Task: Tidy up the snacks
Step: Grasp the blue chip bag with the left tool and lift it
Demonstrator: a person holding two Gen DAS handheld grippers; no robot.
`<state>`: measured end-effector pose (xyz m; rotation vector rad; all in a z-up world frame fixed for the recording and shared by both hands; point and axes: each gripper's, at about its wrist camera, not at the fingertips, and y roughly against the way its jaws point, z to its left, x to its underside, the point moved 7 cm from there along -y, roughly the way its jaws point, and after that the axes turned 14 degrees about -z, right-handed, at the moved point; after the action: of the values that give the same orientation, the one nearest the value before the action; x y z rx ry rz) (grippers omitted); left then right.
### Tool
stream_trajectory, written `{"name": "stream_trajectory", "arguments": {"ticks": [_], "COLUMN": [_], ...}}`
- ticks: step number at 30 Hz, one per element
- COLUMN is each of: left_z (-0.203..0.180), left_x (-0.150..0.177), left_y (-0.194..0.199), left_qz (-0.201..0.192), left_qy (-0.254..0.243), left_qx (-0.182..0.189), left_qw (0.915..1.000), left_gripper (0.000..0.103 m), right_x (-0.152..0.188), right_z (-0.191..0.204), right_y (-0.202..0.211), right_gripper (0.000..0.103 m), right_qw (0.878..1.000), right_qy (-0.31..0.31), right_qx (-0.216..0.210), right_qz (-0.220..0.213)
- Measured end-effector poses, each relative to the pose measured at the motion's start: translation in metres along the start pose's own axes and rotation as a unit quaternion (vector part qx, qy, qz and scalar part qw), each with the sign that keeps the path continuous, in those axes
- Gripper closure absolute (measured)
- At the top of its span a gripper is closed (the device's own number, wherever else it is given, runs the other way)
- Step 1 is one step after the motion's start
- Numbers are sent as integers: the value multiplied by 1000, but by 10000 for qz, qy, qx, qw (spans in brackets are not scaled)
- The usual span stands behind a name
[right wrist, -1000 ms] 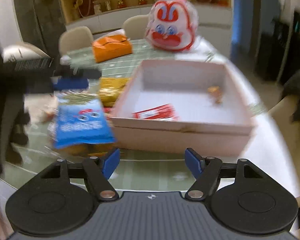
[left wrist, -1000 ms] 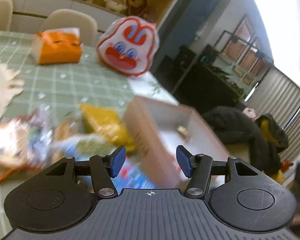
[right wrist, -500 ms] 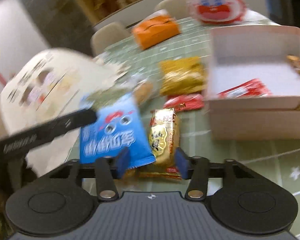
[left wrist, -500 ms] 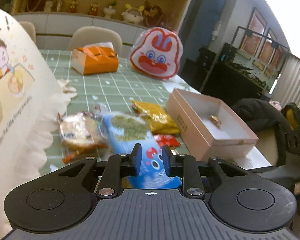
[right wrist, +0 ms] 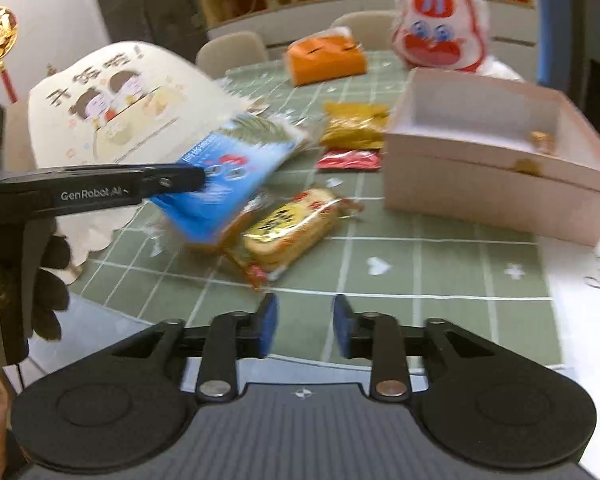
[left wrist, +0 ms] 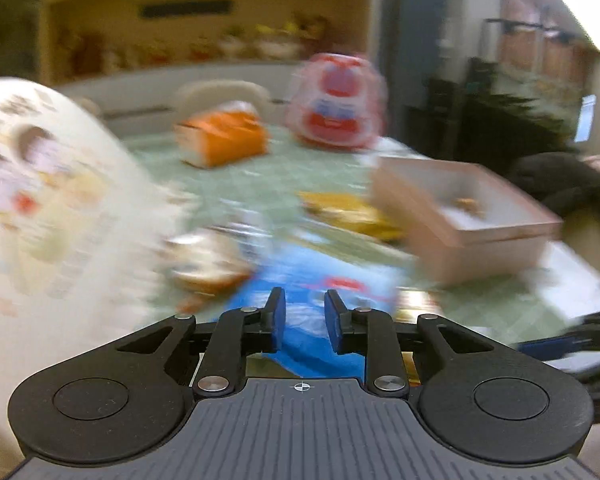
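- Left tongs (left wrist: 305, 326) are nearly closed, pinching the blue snack packet (right wrist: 224, 184); the right wrist view shows that packet lifted and tilted above the surface (right wrist: 420, 264), over the near-left part of the snack pile.
- Right tongs (right wrist: 305, 326) hang low over the near edge with jaws opening and nothing between the pads.
- Just beyond them a gold-and-red wrapped cake (right wrist: 290, 234) lies flat on the green checked cloth, partly beneath the raised blue packet.
- Further in, a small red packet (right wrist: 348, 159) and a yellow crinkled bag (right wrist: 354, 126) lie just beside the left wall of the pale pink box (right wrist: 480, 188), which sits toward the right edge.
- Inside that box a small brownish sweet (right wrist: 542, 140) rests by its far-right corner.
- At the left edge stands a cream cartoon-printed bag (right wrist: 116, 108).
- Toward the far edge sit an orange tissue pack (right wrist: 326, 60) and a red-and-white rabbit-face bag (right wrist: 440, 28), well apart from the pile.
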<state>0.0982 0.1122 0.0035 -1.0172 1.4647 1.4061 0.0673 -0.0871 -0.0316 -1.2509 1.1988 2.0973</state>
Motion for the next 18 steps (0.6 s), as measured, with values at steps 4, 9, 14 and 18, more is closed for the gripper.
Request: {"name": "stream_trajectory", "arguments": {"ticks": [4, 9, 14, 18], "left_z": [22, 29, 40, 35], "left_x": [1, -2, -17, -17], "left_y": [3, 7, 1, -19], "left_qz": [62, 69, -303, -185], "left_qy": [366, 1131, 1547, 1514], "left_qx": [-154, 357, 253, 332], "left_qw": [9992, 9929, 9872, 9877], "left_gripper": [73, 73, 73, 73], "right_x": [-7, -18, -34, -43], "right_z": [-8, -11, -8, -1], "right_y": [-3, -24, -50, -74], "right_gripper": [42, 37, 36, 35], "right_qw": [9993, 9967, 9946, 9961], "right_qy": [-325, -774, -989, -823], "right_qx": [47, 56, 110, 196], "right_qz": [-164, -225, -298, -239]}}
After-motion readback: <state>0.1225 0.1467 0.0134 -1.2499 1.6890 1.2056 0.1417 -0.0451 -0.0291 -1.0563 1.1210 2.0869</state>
